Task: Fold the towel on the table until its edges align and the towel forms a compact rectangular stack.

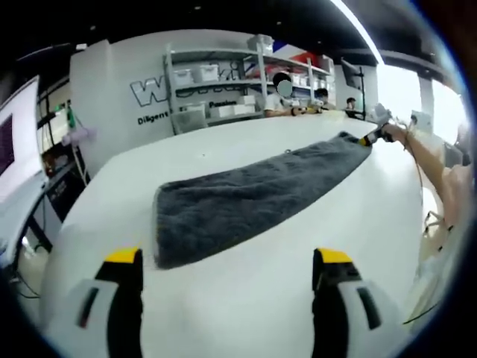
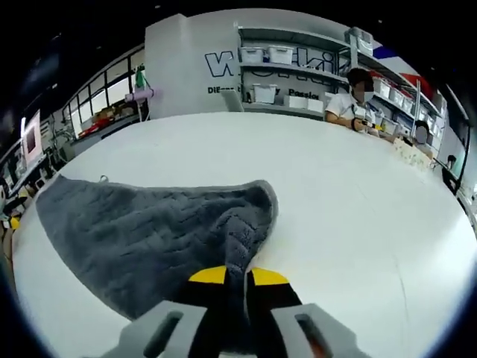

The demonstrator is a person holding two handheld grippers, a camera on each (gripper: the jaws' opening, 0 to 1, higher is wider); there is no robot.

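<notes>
A dark grey towel (image 1: 253, 195) lies stretched across the white table (image 1: 223, 298), running from near my left gripper out to the far right. My left gripper (image 1: 227, 261) is open just short of the towel's near end, nothing between its yellow-tipped fingers (image 1: 123, 257). At the towel's far end the right gripper (image 1: 376, 133), held by a person's hand, pinches the corner. In the right gripper view the towel (image 2: 149, 239) spreads to the left, and my right gripper (image 2: 238, 277) is shut on its corner, which is pulled up into a ridge.
Shelves with white bins (image 1: 223, 89) stand behind the table, with people seated near them (image 2: 350, 101). A desk with monitors (image 1: 15, 149) sits off the table's left side. The person's arm (image 1: 440, 168) reaches along the table's right edge.
</notes>
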